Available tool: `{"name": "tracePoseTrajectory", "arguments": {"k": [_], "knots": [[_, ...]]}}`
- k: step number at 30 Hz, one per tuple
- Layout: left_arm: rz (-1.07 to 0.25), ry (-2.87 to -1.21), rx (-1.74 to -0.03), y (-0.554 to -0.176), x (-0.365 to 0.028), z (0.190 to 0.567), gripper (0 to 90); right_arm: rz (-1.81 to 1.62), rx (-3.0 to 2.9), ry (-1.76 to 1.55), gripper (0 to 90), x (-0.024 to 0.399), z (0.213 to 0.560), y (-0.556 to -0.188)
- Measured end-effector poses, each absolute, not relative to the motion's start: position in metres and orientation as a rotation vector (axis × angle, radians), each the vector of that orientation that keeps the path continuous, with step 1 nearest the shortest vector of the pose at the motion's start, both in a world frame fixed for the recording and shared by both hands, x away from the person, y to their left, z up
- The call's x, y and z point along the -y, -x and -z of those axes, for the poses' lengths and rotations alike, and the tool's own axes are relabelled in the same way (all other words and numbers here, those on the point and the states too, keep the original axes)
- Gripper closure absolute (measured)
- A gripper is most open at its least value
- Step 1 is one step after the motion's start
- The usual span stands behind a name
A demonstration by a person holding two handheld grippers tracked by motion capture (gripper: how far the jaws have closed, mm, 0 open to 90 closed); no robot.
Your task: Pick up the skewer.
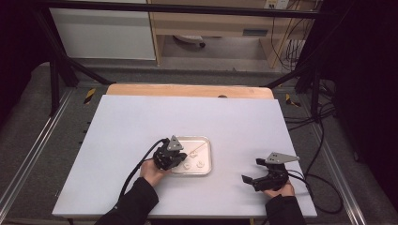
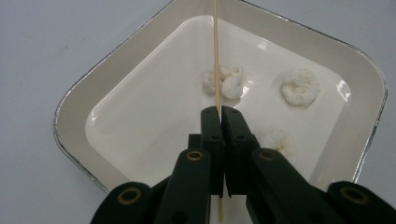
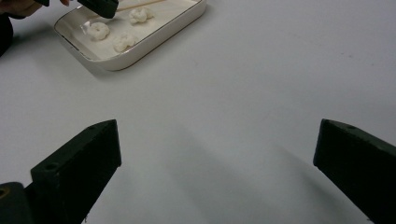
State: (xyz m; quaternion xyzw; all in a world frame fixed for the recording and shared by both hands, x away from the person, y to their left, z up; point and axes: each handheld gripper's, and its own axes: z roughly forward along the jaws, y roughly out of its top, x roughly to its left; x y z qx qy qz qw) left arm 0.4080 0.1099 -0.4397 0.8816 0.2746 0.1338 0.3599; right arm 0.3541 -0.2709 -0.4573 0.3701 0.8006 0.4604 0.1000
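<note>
A pale wooden skewer (image 2: 216, 51) crosses a glossy white tray (image 2: 79, 109) with a thin silver edge, holding 3 white, crumbly lumps (image 2: 301, 87). The table (image 1: 141, 122) is plain light grey; both grippers' bodies are black.

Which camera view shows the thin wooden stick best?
The left gripper view: the stick runs close up between the shut left gripper. The high view and right gripper view show it small, over the tray.

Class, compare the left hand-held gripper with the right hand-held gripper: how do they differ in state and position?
The left hand-held gripper has its jaws shut on a thin wooden skewer; the right hand-held gripper has its jaws wide apart with nothing between them. The left one is over the white tray with its white food pieces; the right one is over bare table, apart from the tray. Both have black jaws.
</note>
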Motion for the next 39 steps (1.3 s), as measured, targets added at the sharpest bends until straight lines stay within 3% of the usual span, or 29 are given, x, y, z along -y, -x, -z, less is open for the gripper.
{"name": "tracePoseTrajectory", "arguments": {"k": [20, 39], "knots": [[-0.335, -2.222, -0.721, -0.391, -0.13, 0.423, 88.3, -1.321, -2.368, -1.045, 1.8, 0.264, 0.453, -0.353], [-0.296, -2.228, -0.682, -0.373, -0.136, 0.415, 88.2, -1.181, -2.421, -0.85, 1.9, 0.227, 0.439, -0.349]]}}
